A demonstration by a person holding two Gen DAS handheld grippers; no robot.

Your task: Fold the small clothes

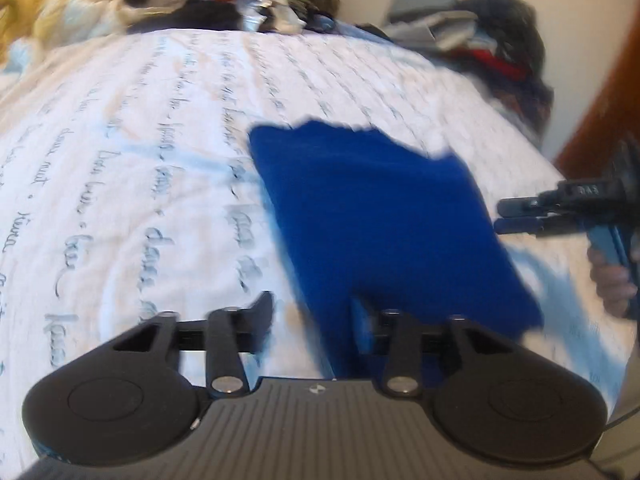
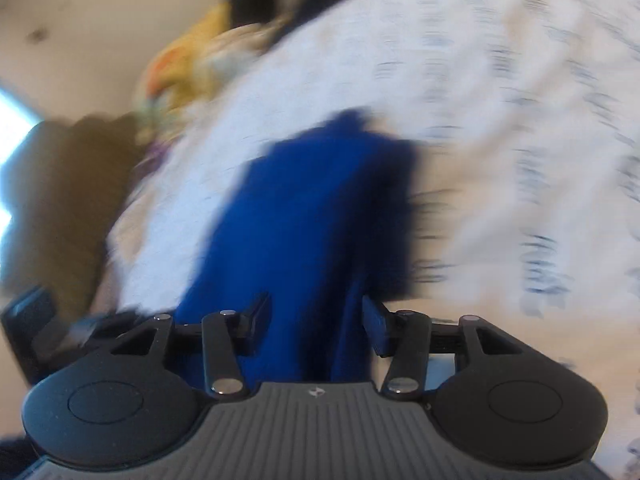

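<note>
Both jaws gape open, left gripper (image 1: 314,320) and right gripper (image 2: 316,322); blue garment (image 1: 384,224), mid-frame, looks partly folded on the bedspread (image 1: 120,160), probably more folds left.

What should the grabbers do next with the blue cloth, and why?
Probably close the left gripper on the near edge of the blue cloth. Its jaws stand open with cloth at one finger, and the cloth lies on the bedspread. The right gripper also looks open around cloth.

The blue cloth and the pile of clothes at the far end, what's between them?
Only bare bedspread with writing, between blue cloth and pile; left view.
</note>
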